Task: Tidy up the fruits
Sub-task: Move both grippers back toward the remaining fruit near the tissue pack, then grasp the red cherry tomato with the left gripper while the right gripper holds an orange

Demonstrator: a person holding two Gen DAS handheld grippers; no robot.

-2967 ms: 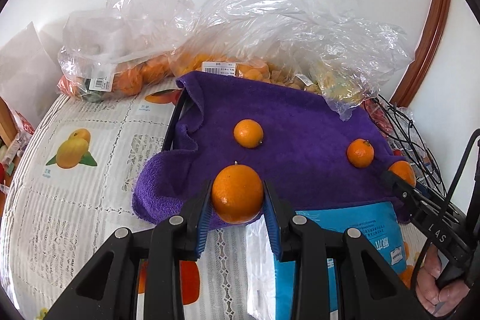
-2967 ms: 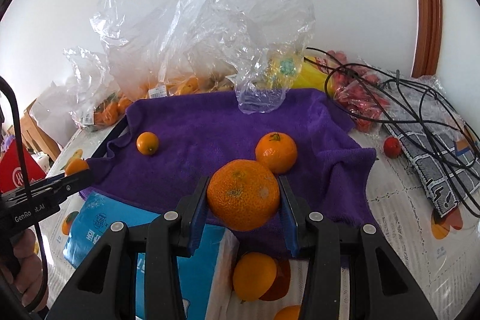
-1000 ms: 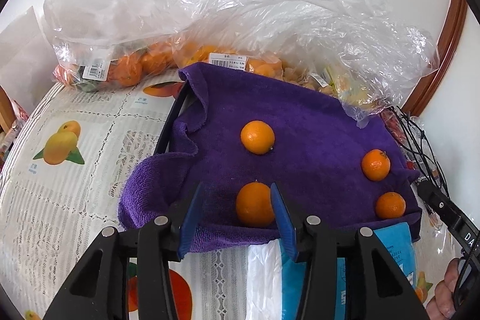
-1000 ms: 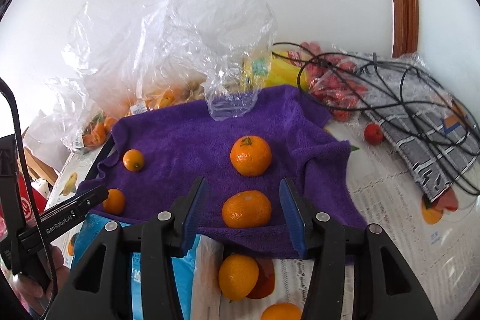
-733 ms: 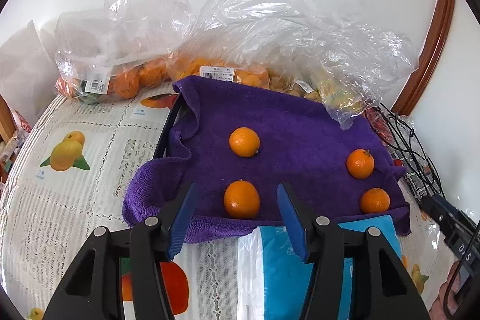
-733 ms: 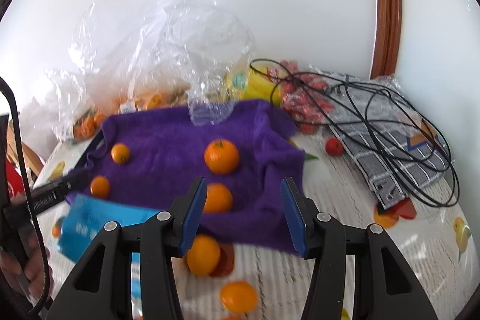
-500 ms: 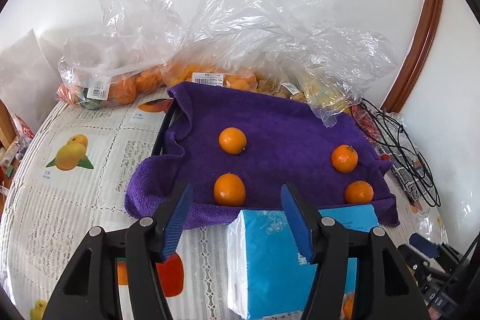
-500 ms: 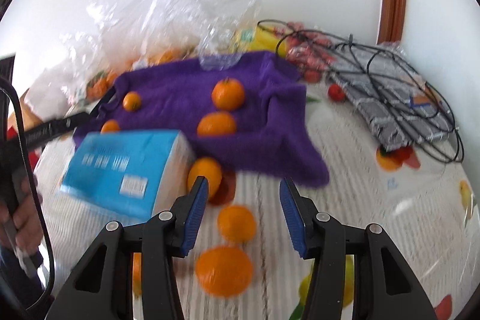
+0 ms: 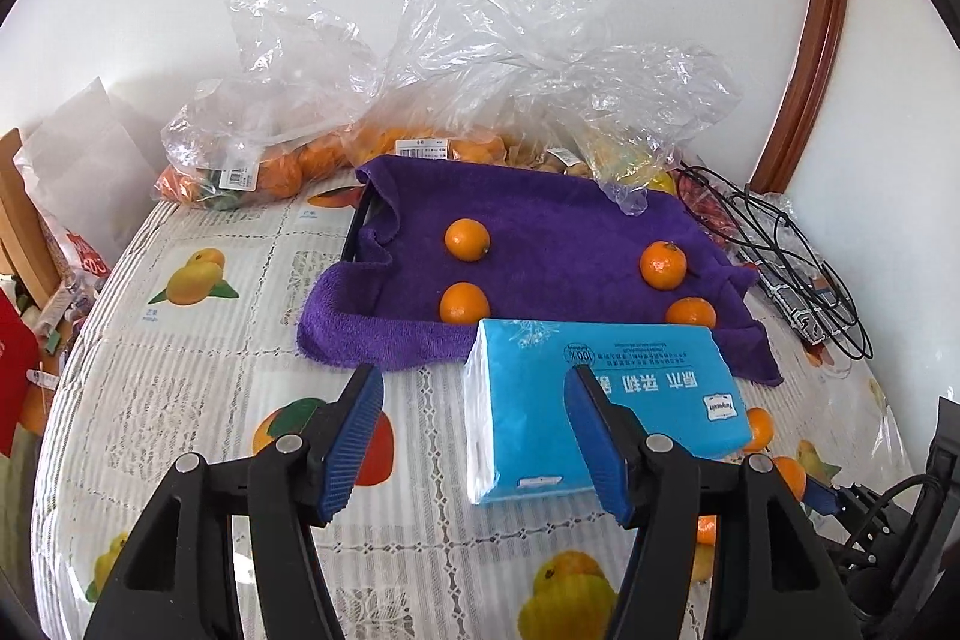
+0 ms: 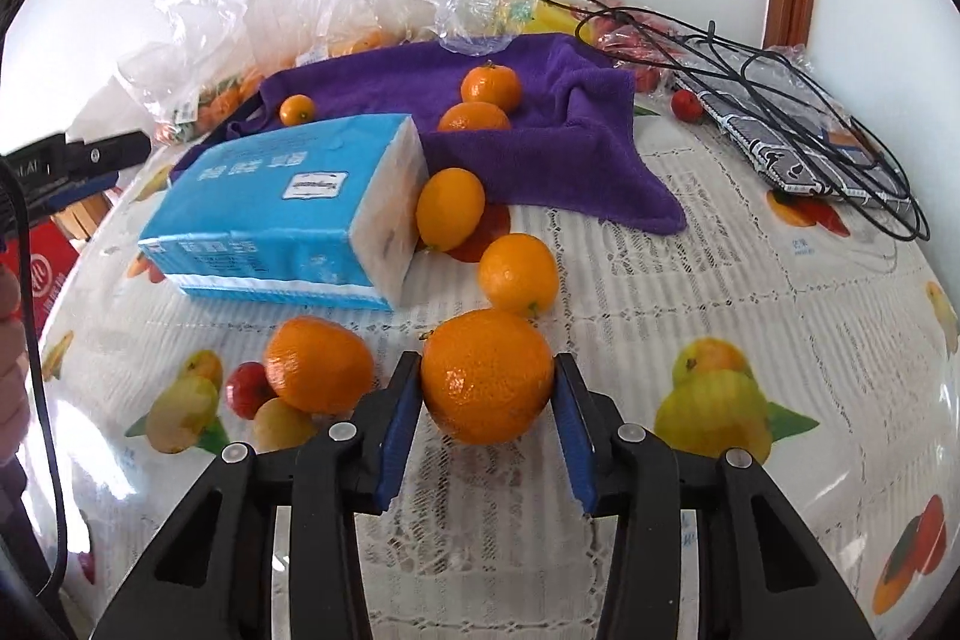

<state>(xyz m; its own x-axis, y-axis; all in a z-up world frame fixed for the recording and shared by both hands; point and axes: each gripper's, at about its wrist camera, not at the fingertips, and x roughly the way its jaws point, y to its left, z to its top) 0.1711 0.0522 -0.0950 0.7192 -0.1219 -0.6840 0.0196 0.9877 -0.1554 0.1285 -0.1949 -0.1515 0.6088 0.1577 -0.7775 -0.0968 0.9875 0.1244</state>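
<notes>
Four oranges on towel, left wrist view: two point(image 9: 467, 239) point(image 9: 464, 303) at frame centre, two point(image 9: 662, 266) point(image 9: 690, 311) centre right, all on the purple towel point(image 9: 540, 220).
Left gripper point(image 9: 473, 437): bottom centre, fingers apart with nothing between them; they widened a moment ago.
Tissue pack point(image 9: 600, 400): blue, on the table point(image 9: 210, 340) just below the towel, partly behind the right finger.
Plastic bags point(image 9: 480, 88): upper centre, against the wall, more fruit inside.

Right wrist view, right gripper point(image 10: 485, 421): bottom centre, fingers have just been closing and press both sides of a large orange point(image 10: 486, 376).
Loose oranges: one point(image 10: 318, 364) left of the fingers, one point(image 10: 519, 273) just above the large orange, one point(image 10: 450, 208) touching the tissue pack's end.
Cables point(image 10: 750, 58): upper right, over a patterned packet.
Left gripper in this view: left edge, only partly seen.
</notes>
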